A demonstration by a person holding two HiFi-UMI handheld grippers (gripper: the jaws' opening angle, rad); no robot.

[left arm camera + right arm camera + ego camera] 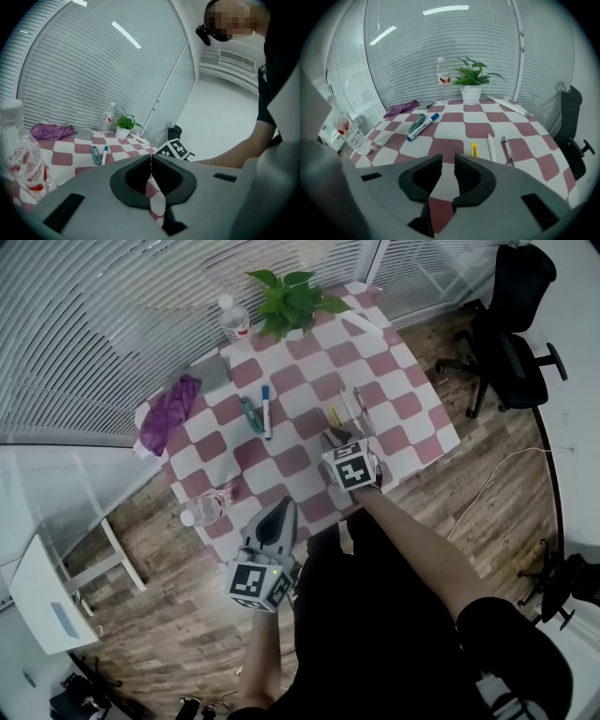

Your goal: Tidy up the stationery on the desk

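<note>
Stationery lies on the red-and-white checked table (410, 452). A white marker with a blue cap (266, 411) (423, 126) rests beside a teal tool (251, 415) (416, 123). Further right lie a yellow cutter (334, 416) (474, 150), a white pen (349, 411) (491, 147) and a dark pen (359, 401) (507, 150). My right gripper (337, 438) (448, 171) hovers just short of the cutter, open, with nothing between its jaws. My left gripper (281, 509) (151, 161) hangs off the table's near edge, shut and empty.
A potted plant (295, 296) and a water bottle (234, 321) stand at the far side. A purple cloth (169, 414) lies at the left corner, and a crumpled plastic bottle (204, 508) stands by my left gripper. A black office chair (511, 334) stands to the right.
</note>
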